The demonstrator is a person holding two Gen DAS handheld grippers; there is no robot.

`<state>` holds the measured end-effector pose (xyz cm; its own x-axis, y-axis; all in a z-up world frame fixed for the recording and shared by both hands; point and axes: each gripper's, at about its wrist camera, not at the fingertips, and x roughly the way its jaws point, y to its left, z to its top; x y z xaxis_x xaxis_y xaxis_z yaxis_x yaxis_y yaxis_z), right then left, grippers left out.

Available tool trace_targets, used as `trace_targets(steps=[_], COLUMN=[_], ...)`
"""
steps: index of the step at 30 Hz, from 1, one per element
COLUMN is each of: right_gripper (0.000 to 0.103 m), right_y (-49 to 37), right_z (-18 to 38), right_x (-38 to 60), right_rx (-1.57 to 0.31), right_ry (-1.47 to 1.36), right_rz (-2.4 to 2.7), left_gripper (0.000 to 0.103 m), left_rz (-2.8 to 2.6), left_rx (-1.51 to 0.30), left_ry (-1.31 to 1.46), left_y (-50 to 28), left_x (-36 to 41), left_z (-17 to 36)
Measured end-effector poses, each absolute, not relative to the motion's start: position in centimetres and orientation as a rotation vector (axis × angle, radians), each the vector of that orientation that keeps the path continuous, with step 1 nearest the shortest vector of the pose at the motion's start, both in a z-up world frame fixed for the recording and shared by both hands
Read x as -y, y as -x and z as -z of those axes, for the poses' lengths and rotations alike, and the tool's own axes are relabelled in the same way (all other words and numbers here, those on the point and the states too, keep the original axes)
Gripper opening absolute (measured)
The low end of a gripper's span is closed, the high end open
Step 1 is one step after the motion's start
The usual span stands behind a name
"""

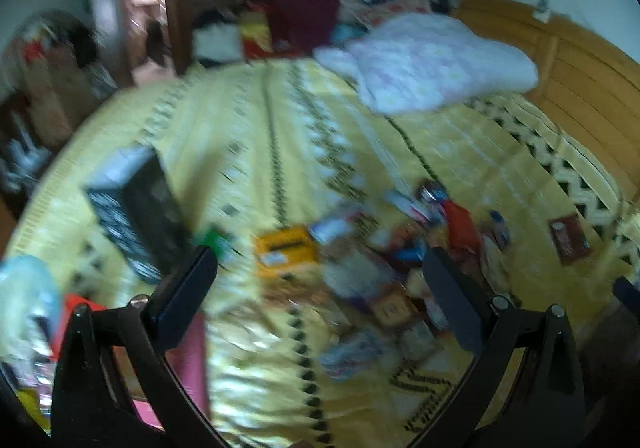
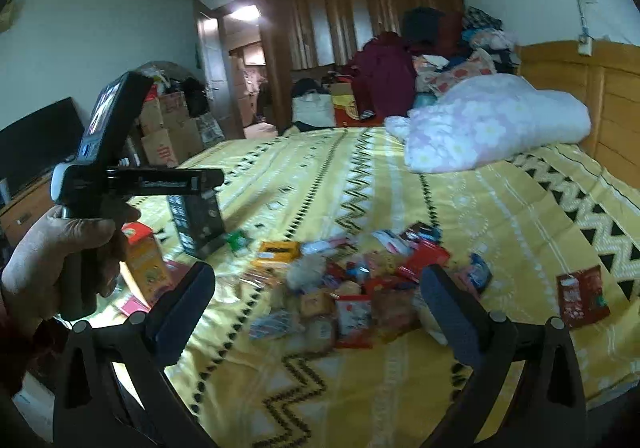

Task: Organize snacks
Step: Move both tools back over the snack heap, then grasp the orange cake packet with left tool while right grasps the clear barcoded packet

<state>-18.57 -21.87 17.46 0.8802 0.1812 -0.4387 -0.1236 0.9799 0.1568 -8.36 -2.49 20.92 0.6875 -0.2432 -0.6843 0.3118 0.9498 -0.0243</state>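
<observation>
A heap of small snack packets (image 2: 360,288) lies on the yellow patterned bedspread (image 2: 360,183); it also shows, blurred, in the left wrist view (image 1: 384,268). A yellow packet (image 1: 285,250) lies at the heap's left edge, also in the right wrist view (image 2: 278,251). A dark red packet (image 2: 582,298) lies apart to the right, also in the left wrist view (image 1: 570,240). A dark open box (image 2: 196,221) stands to the left of the heap (image 1: 136,215). My left gripper (image 1: 320,268) is open and empty above the heap. My right gripper (image 2: 318,288) is open and empty, above the heap's near side.
A pink-white quilt (image 2: 496,123) lies at the bed's far right by the wooden headboard (image 2: 600,95). Clothes are piled at the far end (image 2: 400,75). Cardboard boxes (image 2: 168,131) stand on the left. An orange carton (image 2: 146,268) sits at the near left. The hand-held left gripper body (image 2: 120,175) is in the right wrist view.
</observation>
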Motion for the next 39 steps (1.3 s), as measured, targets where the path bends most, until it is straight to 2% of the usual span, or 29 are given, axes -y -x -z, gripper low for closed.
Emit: trace_targets(steps=[2,5,7,8,18,20,22,24,31,39], right_gripper=[0.103,0.103,0.103,0.103,0.103,0.103,0.100,0.095,0.075,0.071], right_y=[18.3,18.0,17.7,17.6,16.2,16.0,15.8,15.6,12.9,6.7], right_z=[-15.9,-13.7,-12.3,-11.9,-10.1,-10.1,-10.0,-9.7,-6.4,-0.8], right_x=[23.2,24.5,25.0,25.1,25.6,25.5,25.3,25.1,23.1,18.0], right_rx=[-0.520,-0.586,-0.626,-0.636,-0.680,-0.686,-0.694,-0.707,-0.800,-0.922], right_ry=[-0.146,-0.185,-0.194,-0.194,-0.190,-0.188,-0.191,-0.206,-0.309,-0.330], right_rz=[-0.138,-0.125,-0.119,-0.119,-0.115,-0.118,-0.124,-0.135,-0.230,-0.299], left_gripper=[0.101,0.083,0.066,0.063,0.062,0.059,0.053,0.051,0.050,0.050], left_rz=[0.379,0.497,0.527,0.544,0.535,0.522,0.524,0.517,0.456,0.403], left_rx=[-0.834,-0.981,-1.066,-1.116,-1.237,-1.227,-1.203,-1.158,-0.996,-0.965], left_ry=[-0.065,0.005,0.024,0.054,0.143,0.162,0.172,0.150,0.097,0.069], left_y=[7.6,6.5,5.9,5.3,3.1,3.0,3.1,3.7,6.2,7.7], left_x=[3.3,5.0,6.2,6.9,10.5,10.5,9.3,8.8,4.1,1.0], left_z=[-18.3,-13.4,-10.9,-9.4,-4.7,-4.4,-4.8,-5.8,-10.5,-11.3])
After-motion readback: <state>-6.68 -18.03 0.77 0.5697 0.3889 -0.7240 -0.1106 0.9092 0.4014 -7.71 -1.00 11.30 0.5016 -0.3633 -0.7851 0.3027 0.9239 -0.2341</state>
